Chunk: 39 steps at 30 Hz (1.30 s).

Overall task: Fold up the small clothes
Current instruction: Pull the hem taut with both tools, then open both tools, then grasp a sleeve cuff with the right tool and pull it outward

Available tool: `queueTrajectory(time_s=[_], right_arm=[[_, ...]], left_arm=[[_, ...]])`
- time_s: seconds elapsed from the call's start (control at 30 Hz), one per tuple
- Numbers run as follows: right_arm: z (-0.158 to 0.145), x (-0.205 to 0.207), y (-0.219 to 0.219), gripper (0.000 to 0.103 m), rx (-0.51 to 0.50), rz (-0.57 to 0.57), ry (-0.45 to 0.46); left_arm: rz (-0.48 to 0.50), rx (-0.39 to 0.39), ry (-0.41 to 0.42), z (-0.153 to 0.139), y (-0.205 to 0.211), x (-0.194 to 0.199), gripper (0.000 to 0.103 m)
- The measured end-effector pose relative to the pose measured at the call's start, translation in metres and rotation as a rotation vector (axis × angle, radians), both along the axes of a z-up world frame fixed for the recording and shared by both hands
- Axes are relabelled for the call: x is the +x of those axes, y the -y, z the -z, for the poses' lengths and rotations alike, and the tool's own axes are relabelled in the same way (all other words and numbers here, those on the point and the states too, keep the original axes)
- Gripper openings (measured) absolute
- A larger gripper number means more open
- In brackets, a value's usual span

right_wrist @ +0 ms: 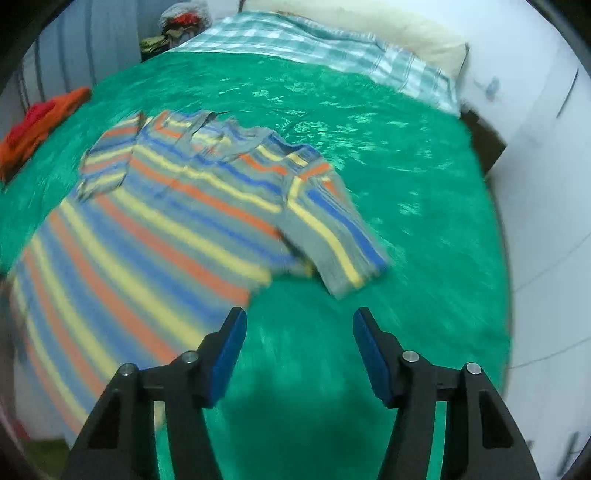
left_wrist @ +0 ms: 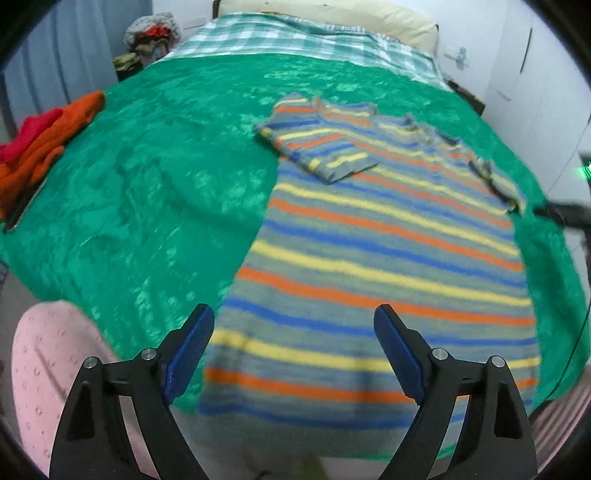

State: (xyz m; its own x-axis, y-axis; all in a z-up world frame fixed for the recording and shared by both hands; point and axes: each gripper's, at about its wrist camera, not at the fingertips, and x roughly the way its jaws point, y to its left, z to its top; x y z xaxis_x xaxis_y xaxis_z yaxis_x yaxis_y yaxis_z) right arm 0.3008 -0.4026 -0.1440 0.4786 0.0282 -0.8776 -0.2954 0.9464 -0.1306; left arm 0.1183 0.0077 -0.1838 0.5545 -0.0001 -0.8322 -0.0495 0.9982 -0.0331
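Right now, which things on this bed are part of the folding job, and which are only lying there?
Job: striped shirt, left gripper and right gripper, both open and empty.

Lying about: orange and red clothes, checked blanket, pillow.

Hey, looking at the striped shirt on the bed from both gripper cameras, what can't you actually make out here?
- Shirt hem: left wrist view, hidden behind the left gripper fingers and blurred.
- Shirt's near corner: right wrist view, smeared by motion blur at the left edge.
- Orange clothes: cut off by the left edge in both views; how many pieces, unclear.
- Pile beyond the bed: too small and far to identify.
- Right gripper: in the left wrist view, only a dark blur at the right edge.
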Motion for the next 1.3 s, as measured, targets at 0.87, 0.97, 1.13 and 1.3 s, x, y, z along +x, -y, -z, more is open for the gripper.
queueTrajectory(time_s=[0.87, 0.97, 1.13, 1.3], right_arm=[[0.031, -0.048, 0.288, 0.005, 1.011, 0.93, -0.134], [0.048, -0.058, 0.294, 0.005, 0.94, 1.005, -0.184], [0.061, -0.063, 0.297, 0.01, 0.952, 1.001, -0.137], [0.056, -0.057, 0.275, 0.034, 0.83, 0.866, -0.118]], left_arm=[[-0.059, 0.038, -0.122, 0.034, -0.007, 0.011, 0.09], [-0.065, 0.035, -0.129, 0.035, -0.008, 0.012, 0.09], [-0.06, 0.048, -0.146, 0.039, -0.008, 0.013, 0.09], [-0.061, 0.046, -0.156, 0.043, -0.008, 0.013, 0.09]])
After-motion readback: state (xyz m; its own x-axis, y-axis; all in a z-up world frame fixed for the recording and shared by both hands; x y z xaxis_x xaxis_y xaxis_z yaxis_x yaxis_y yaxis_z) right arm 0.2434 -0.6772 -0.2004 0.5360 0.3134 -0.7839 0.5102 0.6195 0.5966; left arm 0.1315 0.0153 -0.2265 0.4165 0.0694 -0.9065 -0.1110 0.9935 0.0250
